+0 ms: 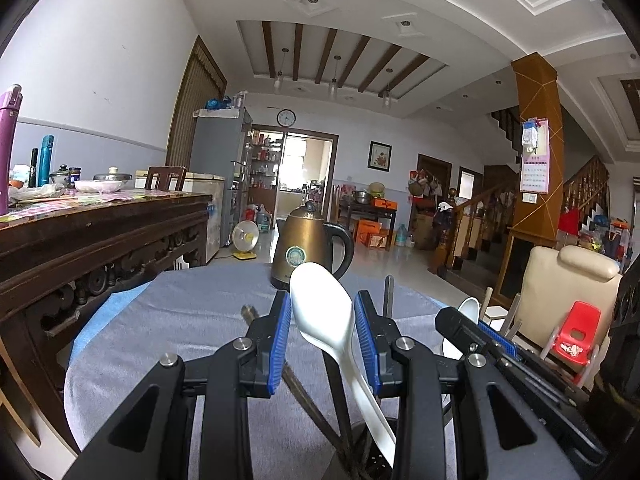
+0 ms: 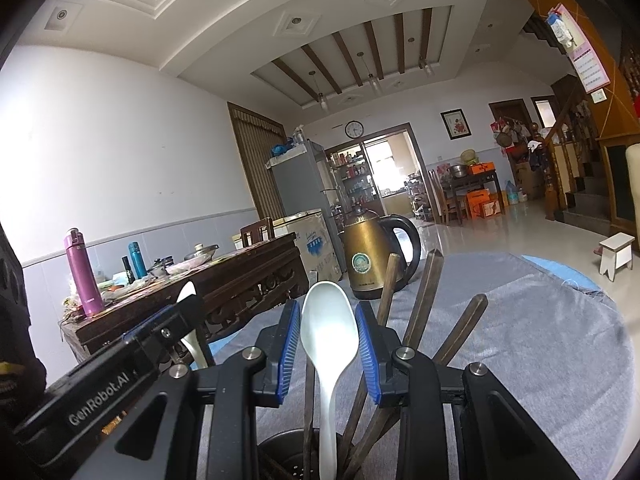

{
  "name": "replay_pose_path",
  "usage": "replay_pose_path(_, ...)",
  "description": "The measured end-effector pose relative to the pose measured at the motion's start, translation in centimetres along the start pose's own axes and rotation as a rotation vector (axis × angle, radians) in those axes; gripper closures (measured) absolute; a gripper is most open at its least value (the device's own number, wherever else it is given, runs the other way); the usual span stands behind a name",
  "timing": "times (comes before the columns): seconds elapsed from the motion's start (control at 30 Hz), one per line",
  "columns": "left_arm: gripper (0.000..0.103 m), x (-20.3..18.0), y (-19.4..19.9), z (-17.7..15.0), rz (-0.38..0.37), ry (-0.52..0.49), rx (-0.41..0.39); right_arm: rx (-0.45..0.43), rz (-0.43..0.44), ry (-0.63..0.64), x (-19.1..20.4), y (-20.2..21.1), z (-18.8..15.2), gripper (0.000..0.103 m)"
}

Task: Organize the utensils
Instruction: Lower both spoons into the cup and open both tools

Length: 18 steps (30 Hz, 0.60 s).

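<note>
Left gripper (image 1: 322, 332) is sitting wide, blue pads either side of a white spoon (image 1: 326, 312) w/o touching it. That spoon is leaning toward 11 o'clock, handle going down into a dark holder (image 1: 370, 446) at 6 o'clock. Right gripper (image 2: 328, 344) is also sitting wide around a second white spoon (image 2: 328, 332), gaps both sides. Brown chopsticks (image 2: 426, 292) are standing in the same holder (image 2: 280, 456), fanning toward 1 o'clock. Gold kettle (image 2: 366, 258) is standing at 12 o'clock on the grey cloth (image 2: 540, 340).

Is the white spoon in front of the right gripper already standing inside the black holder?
Yes. The white spoon stands upright with its handle end down in the black holder; the right gripper is open around it.
</note>
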State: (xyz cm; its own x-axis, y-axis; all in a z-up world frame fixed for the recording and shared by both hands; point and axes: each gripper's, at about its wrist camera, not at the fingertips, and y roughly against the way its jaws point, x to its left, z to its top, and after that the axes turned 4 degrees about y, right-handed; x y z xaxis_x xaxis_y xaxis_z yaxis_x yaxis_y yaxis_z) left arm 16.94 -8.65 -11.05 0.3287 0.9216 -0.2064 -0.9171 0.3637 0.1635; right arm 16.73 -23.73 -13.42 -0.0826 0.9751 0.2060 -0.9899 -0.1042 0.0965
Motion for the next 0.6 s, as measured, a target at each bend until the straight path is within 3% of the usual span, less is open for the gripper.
replay_pose_path(0.6, 0.069, 0.4, 0.7, 0.2, -0.026, -0.01, 0.006, 0.025, 0.024, -0.038, -1.0, 0.3, 1.0, 0.069)
